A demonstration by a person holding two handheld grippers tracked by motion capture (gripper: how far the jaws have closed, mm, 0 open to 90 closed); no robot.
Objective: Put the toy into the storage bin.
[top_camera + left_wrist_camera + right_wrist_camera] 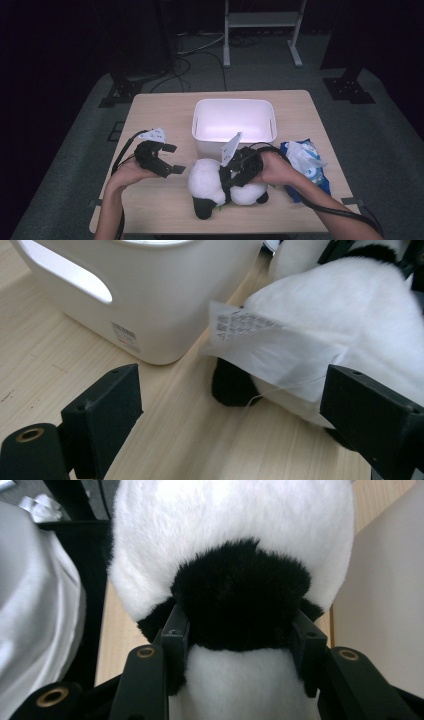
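A black-and-white plush panda (212, 186) lies near the table's front edge, just in front of the white plastic bin (235, 125). My right gripper (231, 177) is shut on the panda (235, 600); both jaws press into the black fur around its middle. Its white label (260, 347) hangs toward the left gripper. My left gripper (170, 159) stands open to the left of the panda with nothing between its fingers (107, 410). The bin (145, 295) stands just beyond them.
A blue-and-white packet (306, 162) lies on the table (165, 110) to the right of the bin. A white metal frame (262, 25) stands on the floor beyond the table's far edge. Cables trail from both grippers off the front edge.
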